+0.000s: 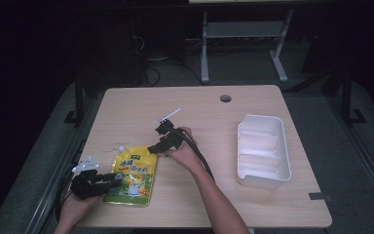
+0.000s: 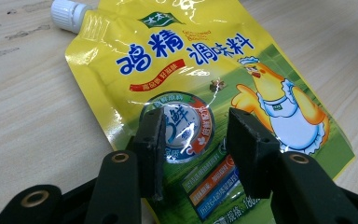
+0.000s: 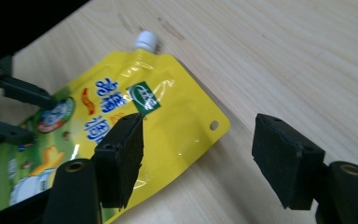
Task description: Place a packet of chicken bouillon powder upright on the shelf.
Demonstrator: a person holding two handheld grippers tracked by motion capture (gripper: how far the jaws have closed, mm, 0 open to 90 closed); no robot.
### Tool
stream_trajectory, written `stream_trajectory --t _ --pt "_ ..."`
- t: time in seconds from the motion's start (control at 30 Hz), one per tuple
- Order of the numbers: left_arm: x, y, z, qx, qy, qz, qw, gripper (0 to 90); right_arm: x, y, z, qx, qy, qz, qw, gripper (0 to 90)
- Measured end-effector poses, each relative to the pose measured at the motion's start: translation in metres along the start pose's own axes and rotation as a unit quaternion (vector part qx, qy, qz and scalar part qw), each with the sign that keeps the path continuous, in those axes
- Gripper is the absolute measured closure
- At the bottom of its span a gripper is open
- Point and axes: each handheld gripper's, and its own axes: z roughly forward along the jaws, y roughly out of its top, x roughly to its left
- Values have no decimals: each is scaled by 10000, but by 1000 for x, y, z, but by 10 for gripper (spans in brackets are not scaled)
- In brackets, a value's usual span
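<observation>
1. A yellow seasoning pouch (image 1: 132, 175) lies flat on the counter (image 1: 209, 204) near its front left edge, white screw cap (image 2: 68, 14) pointing away from the person.
2. The left gripper (image 1: 113, 179) sits low over the pouch's lower half. Its fingers (image 2: 151, 140) straddle the printed face with a gap between them; they look part-way closed, with no fold of the pouch pinched yet, probably set to pin or grip the pouch so it cannot slide.
3. The right gripper (image 1: 159, 139) hovers above the counter just beyond the pouch's top right corner, fingers (image 3: 121, 154) spread wide and holding nothing, likely lined up to take that end.
4. A white divided tray (image 1: 282, 170) stands well apart on the right, seemingly the place the pouch is meant for.
</observation>
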Motion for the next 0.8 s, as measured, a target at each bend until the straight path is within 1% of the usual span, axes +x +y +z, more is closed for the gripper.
stream_trajectory --t 0.1,0.17,0.3,0.4,0.47,0.5,0.53,0.57,0.6,0.67,0.8 --pt "0 0 0 -21 -12 -20 10000 569 -4 -2 8 64 -39 99 9999 368" --pt "1 -1 1 -28 -24 -43 10000 569 -7 -3 13 75 -40 163 9998 375" --pt "1 -1 1 -36 -22 -51 10000 568 -9 -5 22 124 18 274 9995 410" --pt "1 -1 1 -44 -24 -47 10000 566 -9 -6 27 161 108 349 9992 478" --pt "1 -1 1 -50 -24 -45 10000 564 -9 -6 30 206 183 384 9989 548" --pt "1 -1 1 -50 -24 -45 10000 564 -9 -6 30 206 183 384 9989 548" --pt "1 -1 1 -51 -22 -44 10000 564 -9 -7 32 222 213 427 9986 567" --pt "1 -1 2 -56 -18 -39 10000 563 -9 -7 34 260 163 471 9984 634" --pt "1 -1 2 -56 -14 -33 10000 562 -9 -7 34 270 168 512 9982 664" --pt "0 -1 2 -63 -8 -31 10000 560 -10 -7 34 249 262 629 9974 724" --pt "1 -1 2 -69 -8 -28 10000 558 -9 -7 33 205 412 755 9961 853"
